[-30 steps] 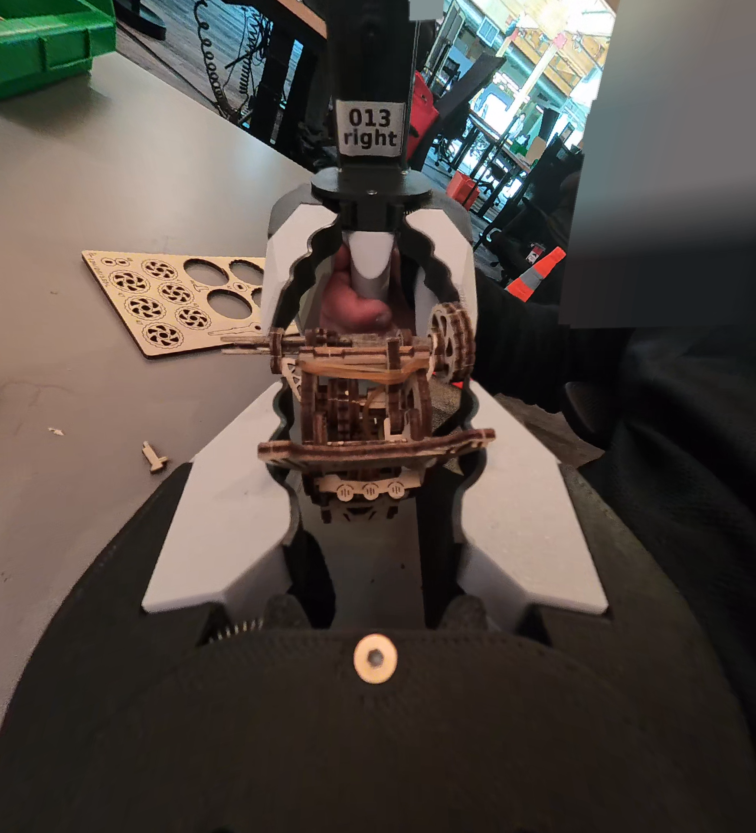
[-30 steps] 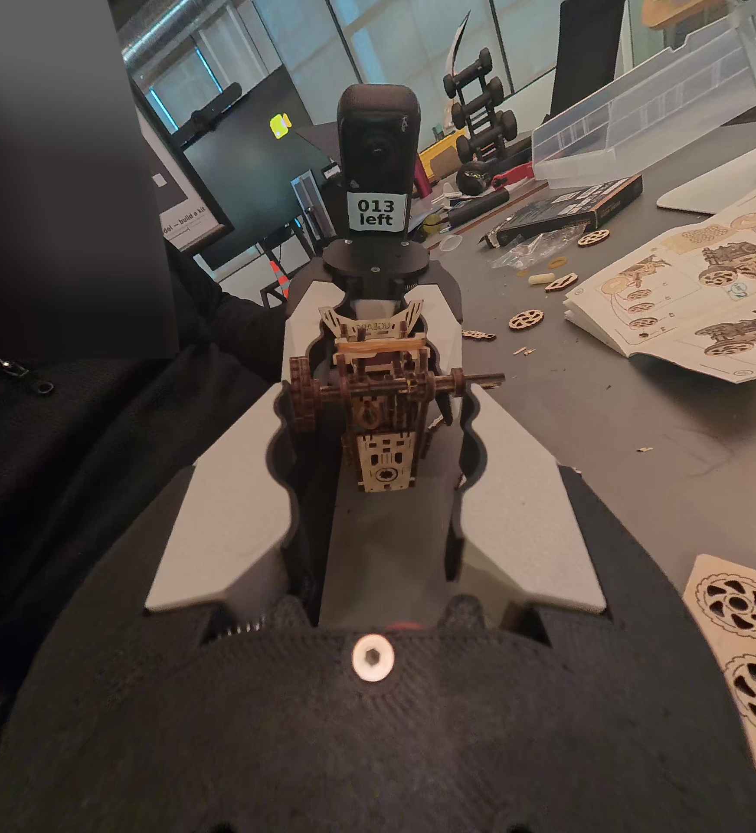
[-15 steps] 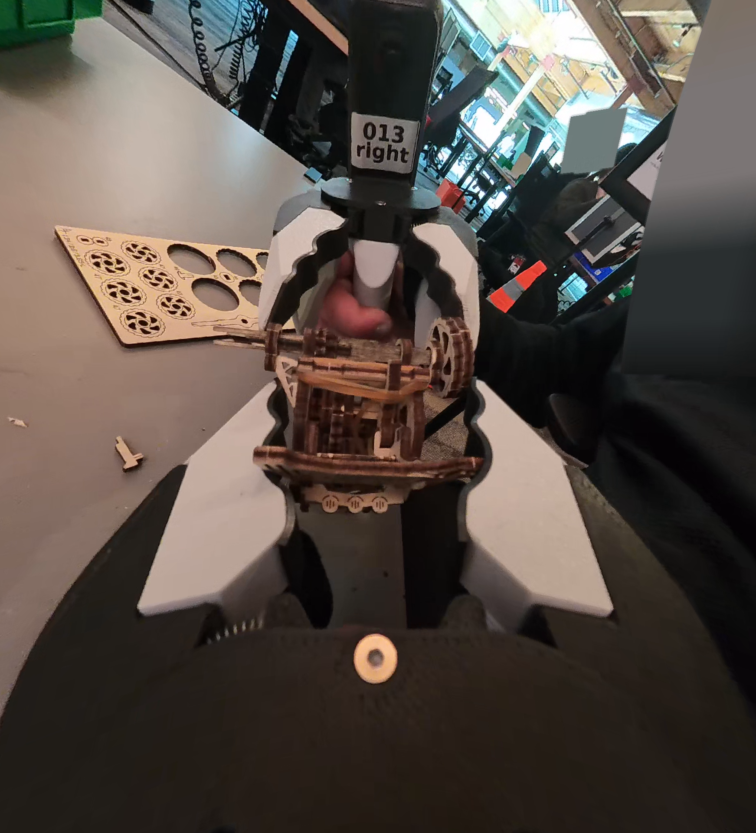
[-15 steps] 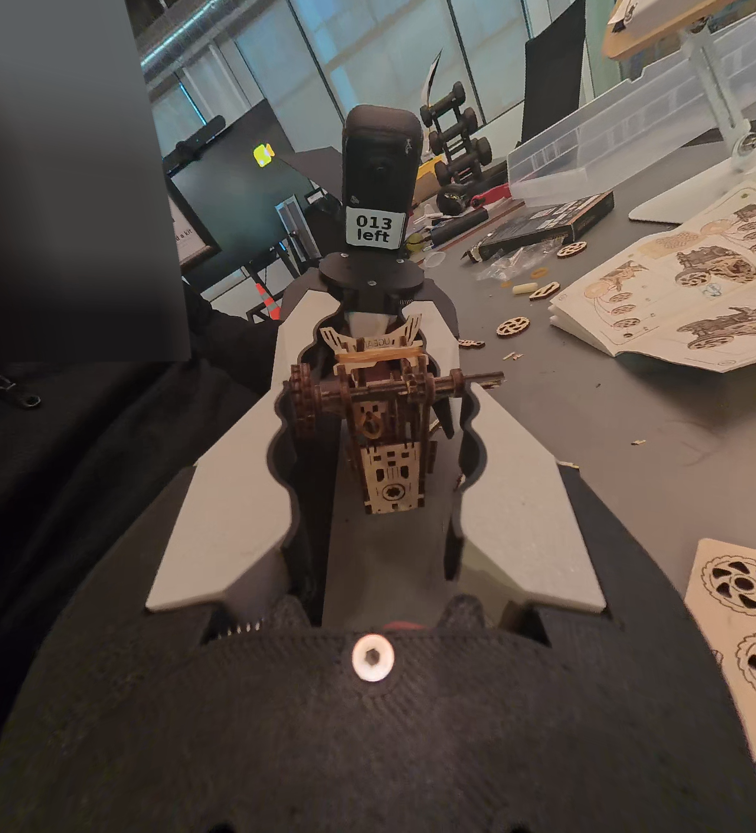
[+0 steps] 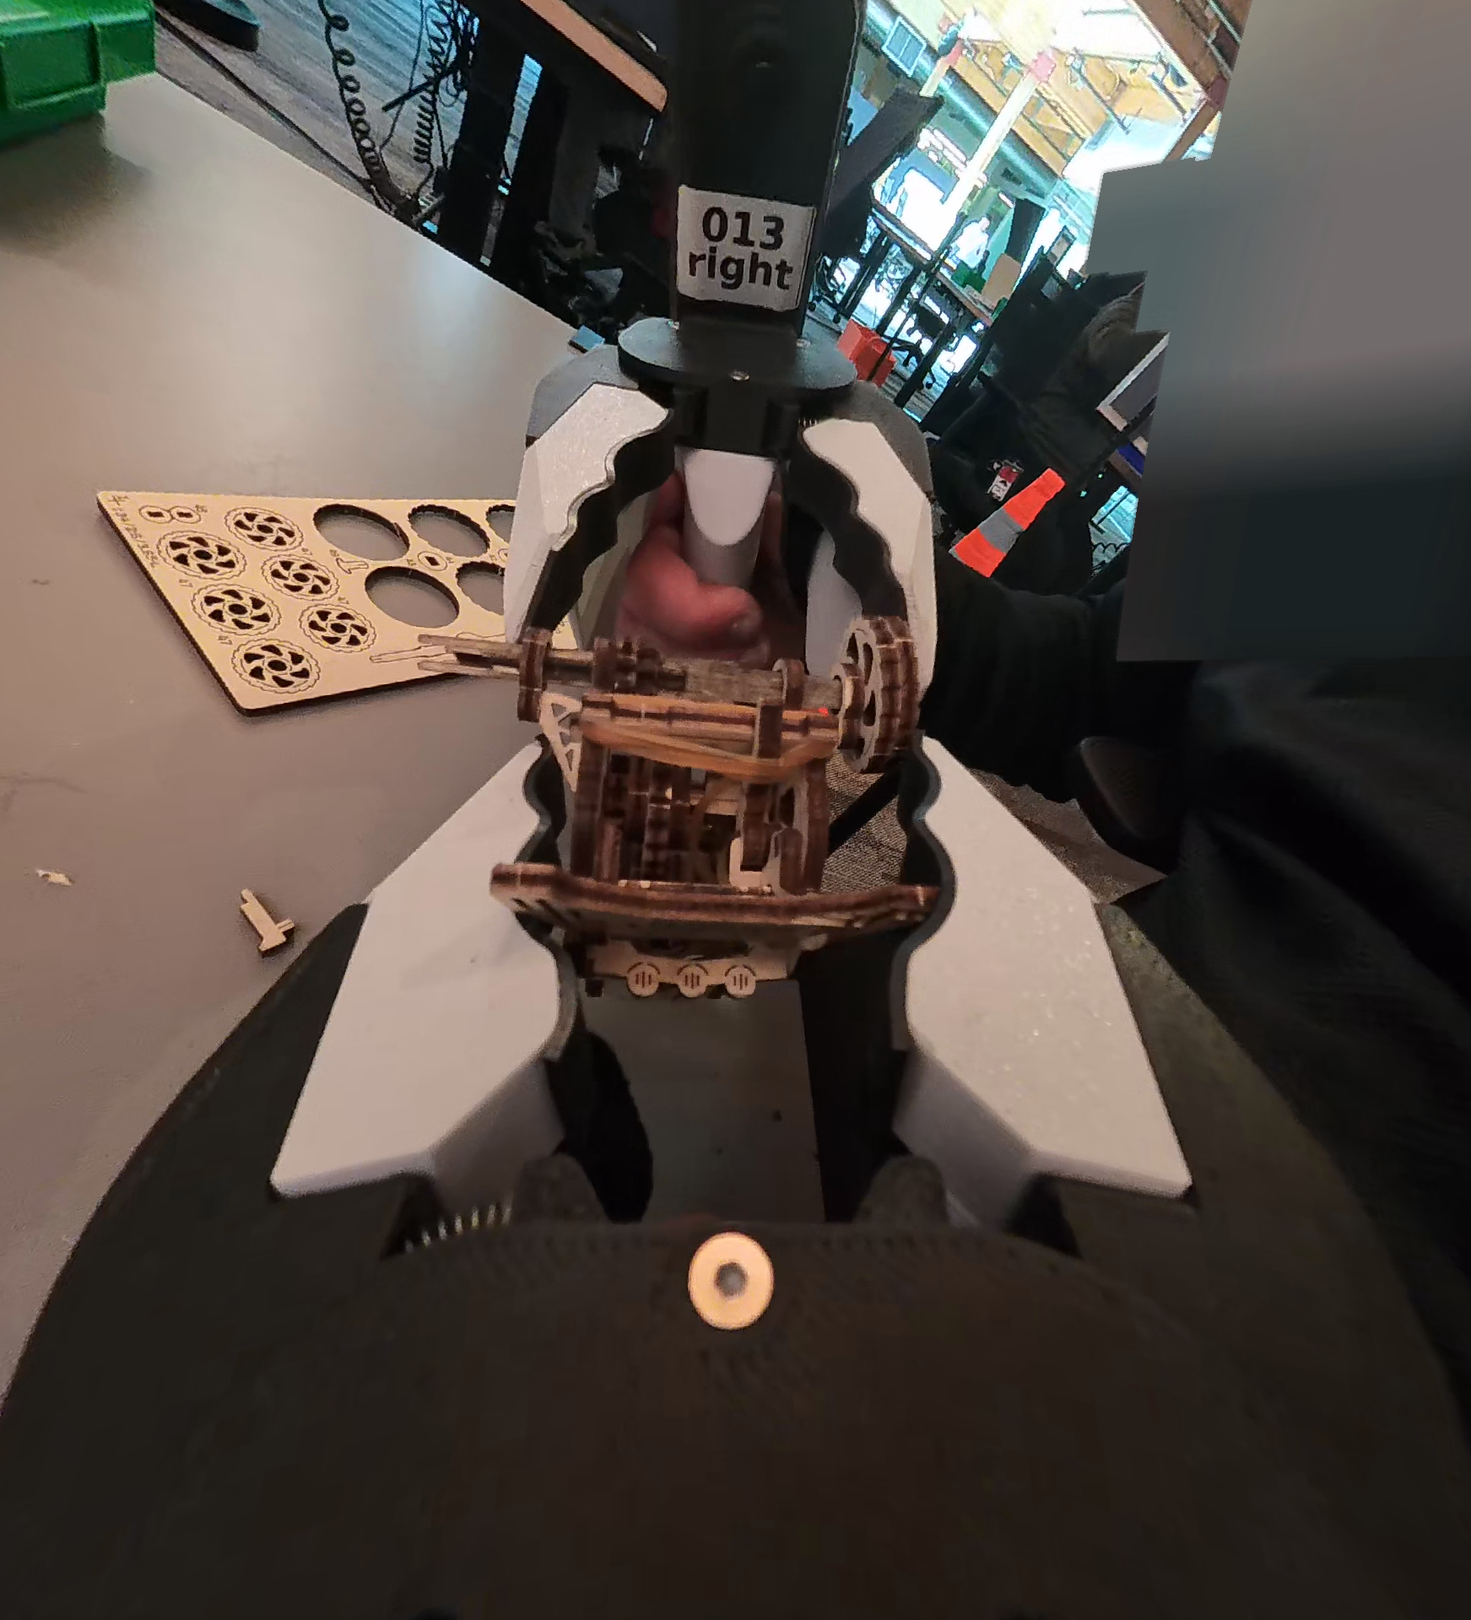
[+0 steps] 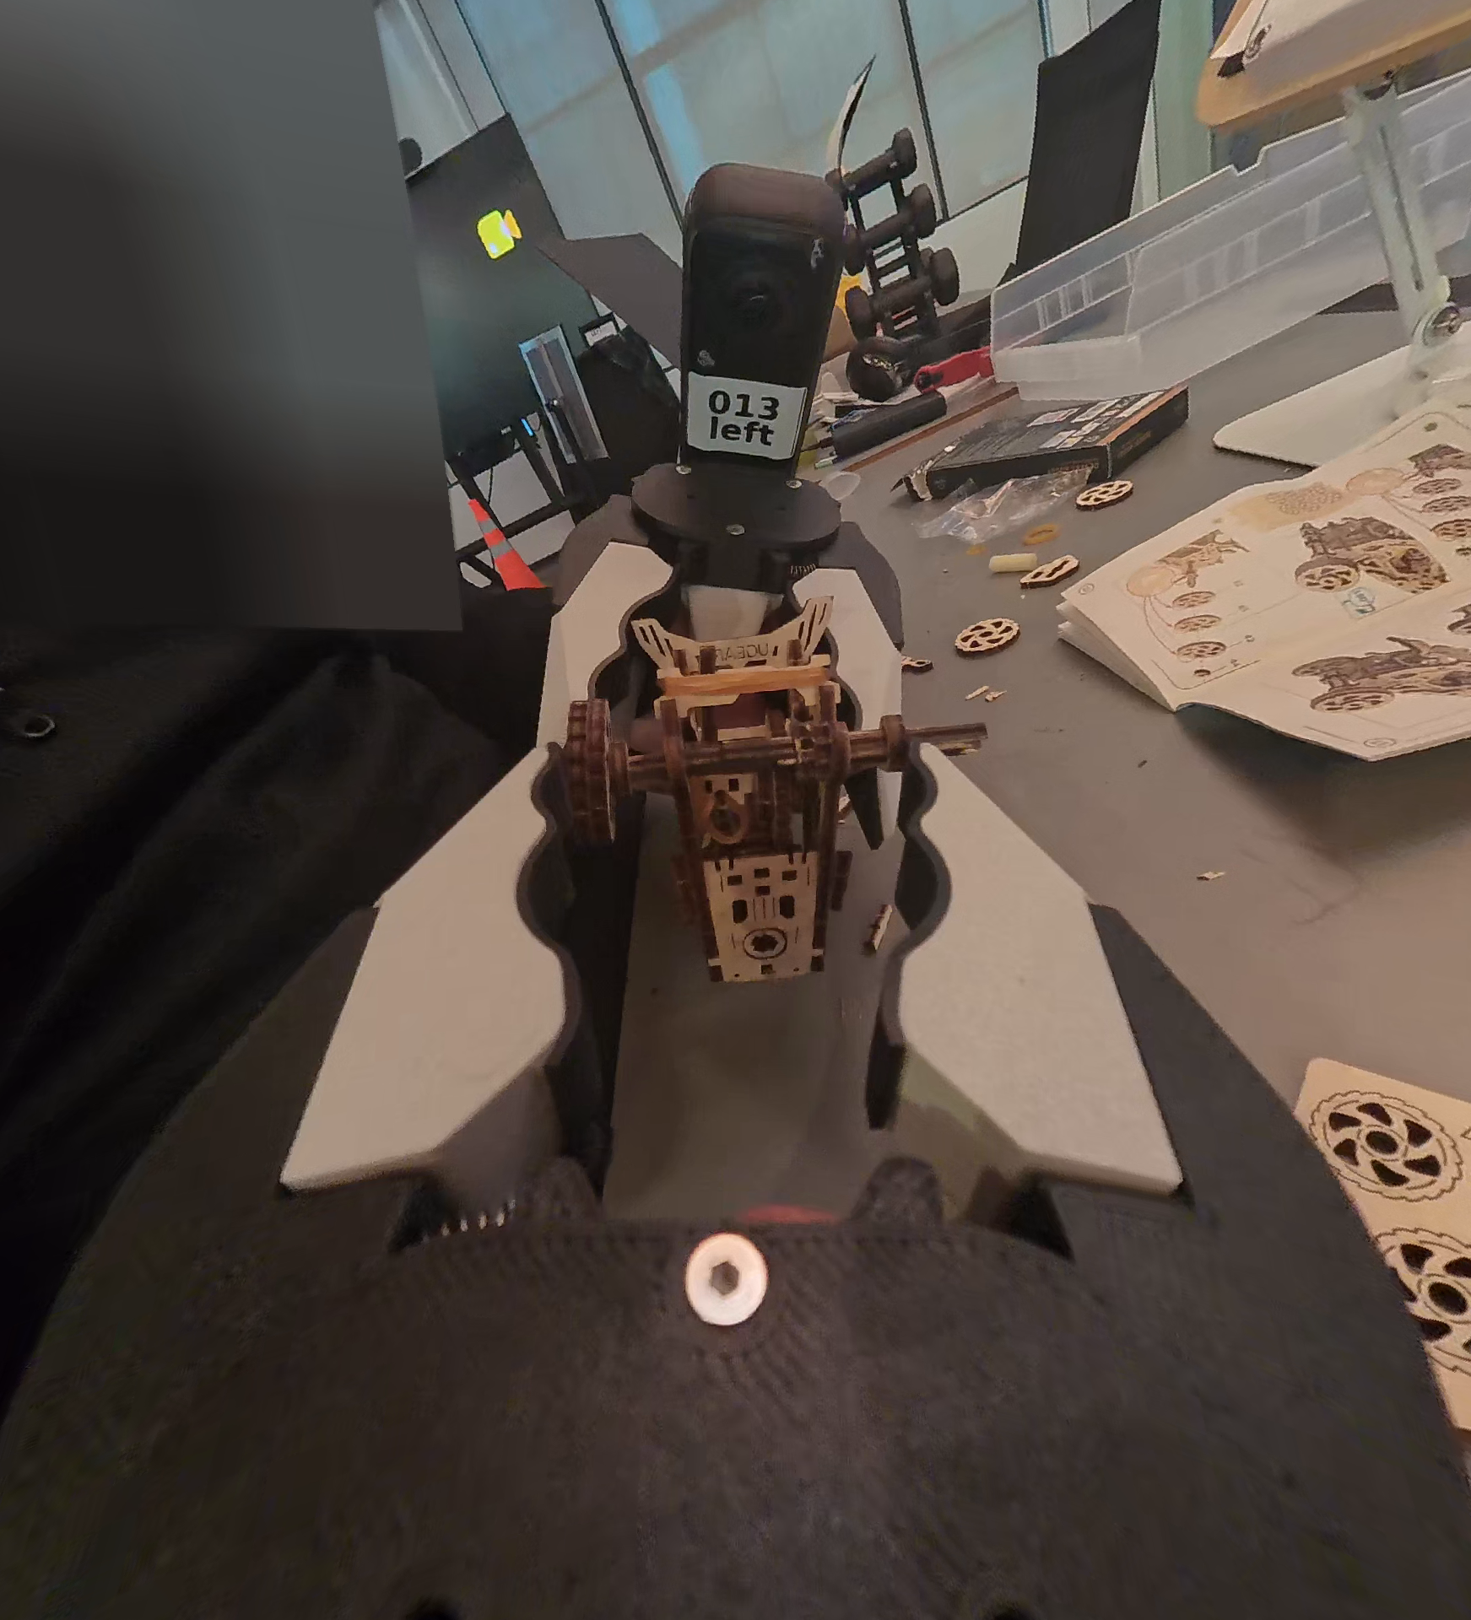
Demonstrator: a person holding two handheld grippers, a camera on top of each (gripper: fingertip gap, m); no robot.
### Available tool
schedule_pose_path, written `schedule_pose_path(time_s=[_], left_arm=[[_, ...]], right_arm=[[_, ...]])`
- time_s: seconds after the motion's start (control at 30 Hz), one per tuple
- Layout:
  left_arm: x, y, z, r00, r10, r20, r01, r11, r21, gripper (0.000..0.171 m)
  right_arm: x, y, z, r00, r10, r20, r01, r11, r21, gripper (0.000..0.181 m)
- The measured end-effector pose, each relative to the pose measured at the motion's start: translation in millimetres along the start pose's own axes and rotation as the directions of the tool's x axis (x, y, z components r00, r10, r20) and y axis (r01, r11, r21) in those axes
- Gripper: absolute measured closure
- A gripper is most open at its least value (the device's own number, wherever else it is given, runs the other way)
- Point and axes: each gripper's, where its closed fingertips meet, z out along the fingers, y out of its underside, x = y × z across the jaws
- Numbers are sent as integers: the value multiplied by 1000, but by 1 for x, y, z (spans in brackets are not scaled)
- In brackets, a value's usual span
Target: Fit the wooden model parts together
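Since a second ago, both views are sliding slightly: the punched wooden sheet (image 5: 319, 596) is sitting a little farther up the left wrist view and the green bin (image 5: 21, 70) is slipping toward the top corner, while the wooden model (image 5: 705, 789) is keeping its place between the two tools. I am holding it up above the grey desk (image 5: 144, 368), near the person's dark jacket (image 5: 1328, 964). My left tongs (image 5: 718, 885) are pinching the model by its wide front plate, fingers pressed against both ends. My right tongs (image 6: 727, 771) are facing them from the far side, and they are gripping the axle end: one finger is pressing on the gear wheel (image 6: 587, 771), the other is touching the collar on the axle (image 6: 889, 749), whose tip is poking out past it. A rubber band (image 5: 705, 745) is stretching across the frame. On the desk to the right, an instruction booklet (image 6: 1328, 596) is lying open, with loose wooden wheels (image 6: 986, 633) and a dark box (image 6: 1056, 447) beyond it.
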Motion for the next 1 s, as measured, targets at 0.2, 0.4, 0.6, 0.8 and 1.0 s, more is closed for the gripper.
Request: schedule_pose_path(time_s=[0.2,0.4,0.6,0.8,1.0], left_arm=[[1,0,1,1000,-12,-23,12,1000,9,98],[3,-1,1,999,-24,-41,24,1000,0,97],[2,2,3,998,-39,-49,39,999,-9,98],[1,1,3,997,-45,-56,45,999,5,98],[4,2,1,995,99,-20,-100,994,-48,98]], right_arm=[[-5,0,-2,999,4,39,-4,1000,-8,98],[-2,2,-3,1000,-22,14,23,999,-30,107],[-2,8,-4,998,-64,-10,63,996,-62,109],[0,7,-5,998,-55,-16,55,997,-50,110],[0,5,-4,998,-61,-9,60,995,-83,94]])
